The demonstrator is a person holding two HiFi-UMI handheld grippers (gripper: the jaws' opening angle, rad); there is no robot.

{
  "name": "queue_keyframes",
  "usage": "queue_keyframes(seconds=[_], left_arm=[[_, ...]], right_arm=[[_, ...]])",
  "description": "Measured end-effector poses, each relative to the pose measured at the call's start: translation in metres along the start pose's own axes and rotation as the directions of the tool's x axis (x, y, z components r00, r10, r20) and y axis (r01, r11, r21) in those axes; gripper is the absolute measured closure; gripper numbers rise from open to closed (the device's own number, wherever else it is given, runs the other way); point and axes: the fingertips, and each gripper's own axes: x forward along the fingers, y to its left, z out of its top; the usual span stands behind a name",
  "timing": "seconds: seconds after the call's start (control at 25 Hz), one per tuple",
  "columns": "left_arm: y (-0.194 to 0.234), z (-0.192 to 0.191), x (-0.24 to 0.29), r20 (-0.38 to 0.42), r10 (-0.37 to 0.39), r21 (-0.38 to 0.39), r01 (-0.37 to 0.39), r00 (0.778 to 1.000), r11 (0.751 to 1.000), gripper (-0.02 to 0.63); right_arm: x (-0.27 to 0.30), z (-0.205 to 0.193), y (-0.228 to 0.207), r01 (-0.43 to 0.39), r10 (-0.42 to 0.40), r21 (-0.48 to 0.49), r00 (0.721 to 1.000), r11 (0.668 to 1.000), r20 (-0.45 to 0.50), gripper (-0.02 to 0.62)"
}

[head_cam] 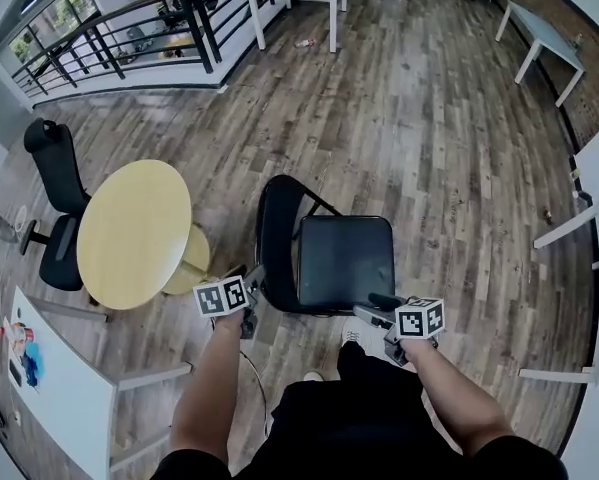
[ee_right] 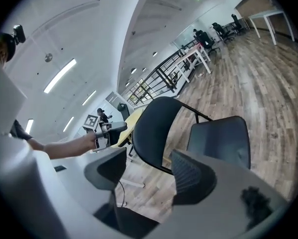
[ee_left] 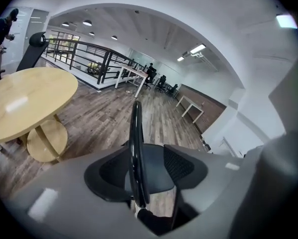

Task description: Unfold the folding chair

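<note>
The black folding chair stands opened out on the wood floor, its seat [head_cam: 345, 261] flat and its backrest [head_cam: 275, 243] upright at the left. My left gripper [head_cam: 253, 282] hovers at the backrest's near end with its jaws open. In the left gripper view the backrest's thin edge [ee_left: 136, 148] runs up between the fingers of that gripper [ee_left: 148, 166], and the pads do not press on it. My right gripper [head_cam: 375, 308] is open by the seat's near right corner. In the right gripper view nothing lies between its jaws [ee_right: 149, 176], and the backrest [ee_right: 156, 131] and seat [ee_right: 221, 138] lie beyond.
A round yellow table [head_cam: 134, 233] stands just left of the chair, with a black office chair [head_cam: 54, 198] behind it. A white desk [head_cam: 59, 388] is at the lower left and white furniture [head_cam: 579, 298] at the right. A black railing [head_cam: 129, 28] and white tables stand far back.
</note>
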Motion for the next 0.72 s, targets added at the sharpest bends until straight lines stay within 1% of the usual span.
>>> queue_keyframes(seconds=[0.12, 0.16, 0.2, 0.24, 0.28, 0.36, 0.48, 0.6, 0.72], left_arm=[[-0.028, -0.038, -0.023, -0.057, -0.048, 0.041, 0.05, 0.997, 0.998, 0.412], [-0.035, -0.05, -0.031, -0.078, -0.055, 0.048, 0.059, 0.995, 0.997, 0.451], [-0.041, -0.061, -0.04, -0.095, -0.063, 0.051, 0.068, 0.994, 0.996, 0.506], [-0.048, -0.07, -0.048, -0.103, -0.073, 0.049, 0.078, 0.992, 0.996, 0.531], [-0.054, -0.077, -0.055, -0.104, -0.086, 0.048, 0.092, 0.991, 0.995, 0.548], [-0.067, -0.087, -0.067, -0.102, -0.116, 0.062, 0.123, 0.988, 0.99, 0.598], [-0.084, -0.101, -0.087, -0.114, -0.147, 0.113, 0.16, 0.983, 0.981, 0.598], [-0.096, -0.114, -0.108, -0.124, -0.179, 0.138, 0.196, 0.976, 0.971, 0.598], [-0.112, -0.126, -0.121, -0.127, -0.215, 0.168, 0.235, 0.968, 0.957, 0.6]], right_arm=[[-0.008, -0.009, 0.021, 0.017, -0.016, -0.036, 1.0, 0.999, 0.024, 0.299], [-0.01, -0.01, 0.028, 0.026, -0.024, -0.054, 0.999, 0.998, 0.037, 0.305], [-0.012, -0.012, 0.035, 0.036, -0.032, -0.071, 0.998, 0.997, 0.049, 0.313], [-0.015, -0.014, 0.042, 0.046, -0.041, -0.085, 0.997, 0.995, 0.061, 0.325], [-0.018, -0.015, 0.048, 0.055, -0.048, -0.096, 0.996, 0.994, 0.073, 0.346], [-0.025, -0.017, 0.06, 0.072, -0.061, -0.114, 0.993, 0.991, 0.103, 0.416], [-0.034, -0.022, 0.082, 0.076, -0.057, -0.122, 0.987, 0.99, 0.149, 0.582], [-0.038, -0.028, 0.109, 0.028, -0.009, -0.09, 0.98, 0.996, 0.198, 0.588], [-0.041, -0.032, 0.134, -0.089, 0.087, -0.005, 0.96, 0.996, 0.266, 0.589]])
